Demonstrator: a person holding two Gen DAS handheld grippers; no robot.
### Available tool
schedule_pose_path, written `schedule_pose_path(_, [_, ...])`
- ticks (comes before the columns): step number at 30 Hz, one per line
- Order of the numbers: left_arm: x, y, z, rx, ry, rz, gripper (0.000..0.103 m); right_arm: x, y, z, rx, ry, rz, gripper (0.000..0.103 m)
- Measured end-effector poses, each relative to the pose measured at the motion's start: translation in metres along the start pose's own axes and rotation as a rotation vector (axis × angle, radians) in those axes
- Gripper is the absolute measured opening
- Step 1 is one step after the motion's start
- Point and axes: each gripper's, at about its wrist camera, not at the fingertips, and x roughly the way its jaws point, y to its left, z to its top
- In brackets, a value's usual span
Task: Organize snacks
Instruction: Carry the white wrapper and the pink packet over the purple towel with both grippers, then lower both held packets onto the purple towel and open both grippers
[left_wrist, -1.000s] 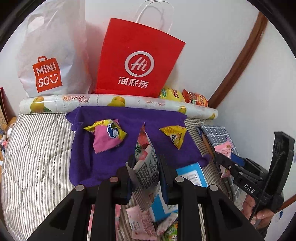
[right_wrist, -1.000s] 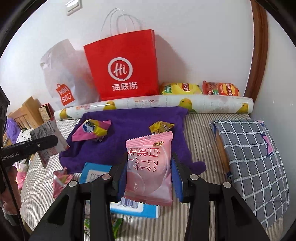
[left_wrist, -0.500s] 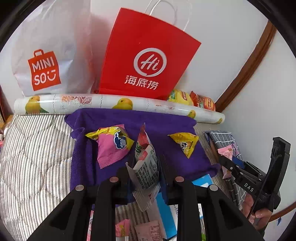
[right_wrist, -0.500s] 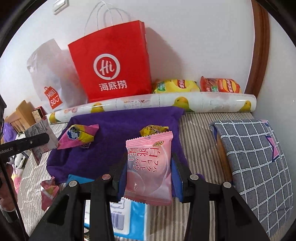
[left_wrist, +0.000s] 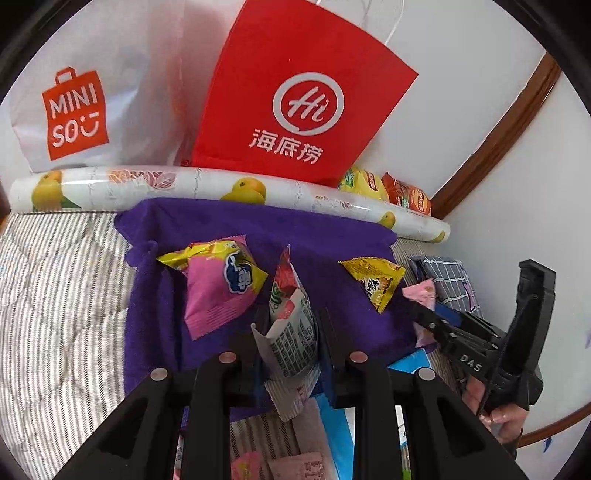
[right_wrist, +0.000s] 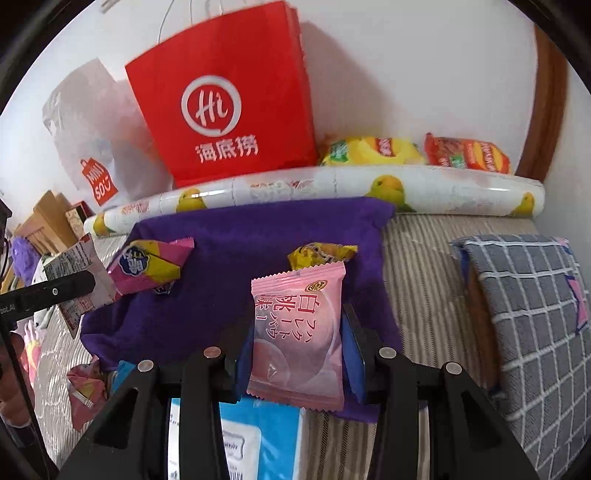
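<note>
My left gripper (left_wrist: 290, 332) is shut on a white, red and green snack packet (left_wrist: 291, 317), held over the near edge of the purple towel (left_wrist: 236, 225). My right gripper (right_wrist: 297, 339) is shut on a pink peach snack packet (right_wrist: 297, 332), held over the towel's (right_wrist: 251, 236) near right part. On the towel lie a pink and yellow packet (left_wrist: 218, 280) (right_wrist: 147, 266) at the left and a small yellow packet (left_wrist: 376, 280) (right_wrist: 317, 253) at the right. The right gripper shows in the left wrist view (left_wrist: 424, 306); the left gripper shows in the right wrist view (right_wrist: 74, 286).
A red paper bag (left_wrist: 295, 99) and a white Miniso bag (left_wrist: 74, 110) stand against the back wall behind a lemon-print roll (left_wrist: 184, 184). Yellow and orange chip bags (right_wrist: 373, 149) lie at back right. A grey checked cushion (right_wrist: 535, 314) lies right. A blue packet (right_wrist: 255, 439) and loose snacks lie near.
Both grippers have moved forward towards the towel and the bags, each with its packet still held. The towel and its two packets look closer now.
</note>
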Motion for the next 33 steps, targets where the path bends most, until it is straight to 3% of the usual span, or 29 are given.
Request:
schedule_pose_path(16, [0.033,0.013,-0.001,-0.016,0.047,0.006,0.023,0.04,-0.005,-0.004,-0.017,0.099,0.014,0.042])
schedule_pose_path(33, [0.05,0.02,-0.003,-0.012,0.079,0.018,0.023,0.051,-0.007,-0.005,-0.049,0.141,-0.017,0.042])
